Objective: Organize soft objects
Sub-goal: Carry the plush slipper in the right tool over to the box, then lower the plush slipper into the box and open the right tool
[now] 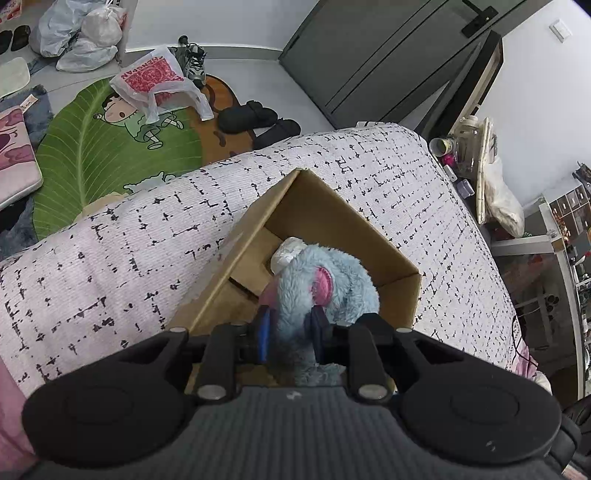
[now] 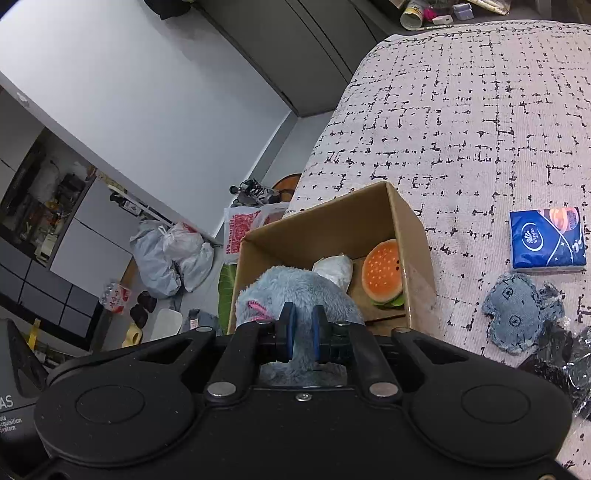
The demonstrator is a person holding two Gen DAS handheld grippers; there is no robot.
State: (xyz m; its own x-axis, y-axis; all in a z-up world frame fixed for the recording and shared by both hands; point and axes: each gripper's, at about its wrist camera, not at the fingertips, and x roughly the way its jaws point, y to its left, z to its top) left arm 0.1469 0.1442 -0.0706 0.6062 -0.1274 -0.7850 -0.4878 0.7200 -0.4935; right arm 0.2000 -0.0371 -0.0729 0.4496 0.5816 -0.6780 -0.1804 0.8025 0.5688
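Between the blue-padded jaws of the left gripper [image 1: 290, 334], a fold of a pale blue plush toy [image 1: 325, 288] is pinched tight, its pink-lined ear turned up just beyond the pads. The right gripper [image 2: 303, 334] clamps its jaws on another fold of the same plush toy [image 2: 295, 291], so both grippers hold it at once. Held this way, the toy hangs over the open top of a cardboard box [image 1: 399, 291], its fur partly within the walls.

Inside the box [image 2: 410, 236], past the toy, a crumpled white soft item [image 2: 334, 269] lies against the far side, and a plush hamburger [image 2: 382, 273] with an orange bun and green edge leans in the corner beside it.

The box stands on a bed [image 2: 461, 122] covered in a pale pink spread with a broken black grid. To the right on that spread, well apart from the box, lie a blue tissue pack [image 2: 546, 240] and, nearer, a frayed denim soft toy [image 2: 517, 310] beside a dark crinkled wrapper [image 2: 565, 354].

Beyond the bed edge, the floor holds a green leaf-shaped rug [image 1: 92, 155], a red-printed plastic bag [image 1: 155, 77], black slippers [image 1: 258, 118] and knotted white bags [image 1: 85, 33].
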